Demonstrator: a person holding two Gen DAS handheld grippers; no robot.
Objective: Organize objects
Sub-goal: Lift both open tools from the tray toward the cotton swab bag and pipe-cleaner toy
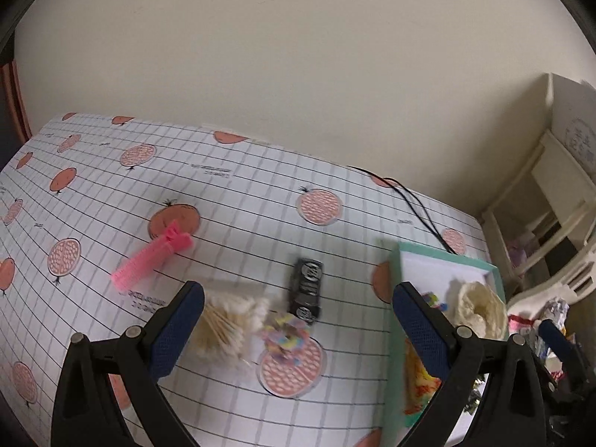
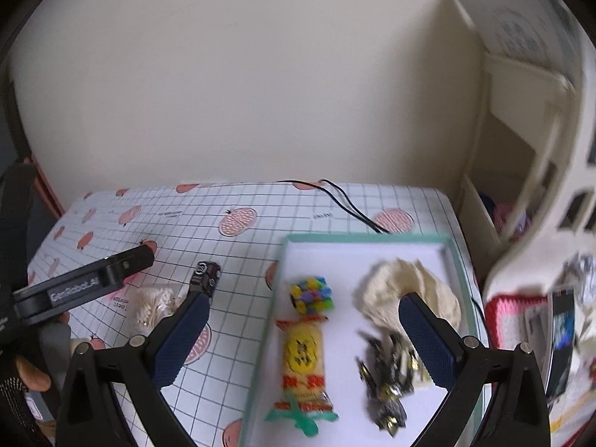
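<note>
In the left wrist view, the pink hair clip (image 1: 152, 259) lies left of centre on the gridded tablecloth (image 1: 242, 186). Your left gripper (image 1: 298, 320) is spread wide and empty above the cotton swabs (image 1: 227, 322) and the black case (image 1: 307, 290). In the right wrist view, your right gripper (image 2: 303, 331) is likewise spread and empty over the teal-rimmed tray (image 2: 372, 239), which holds the yellow snack packet (image 2: 303, 365), the cream scrunchie (image 2: 406, 290) and the dark wrappers (image 2: 387, 376).

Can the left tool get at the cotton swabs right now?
Probably yes. The left tool is open, and the cotton swabs lie bare on the table just ahead, by its left finger; only a small colourful wrapper sits alongside.
</note>
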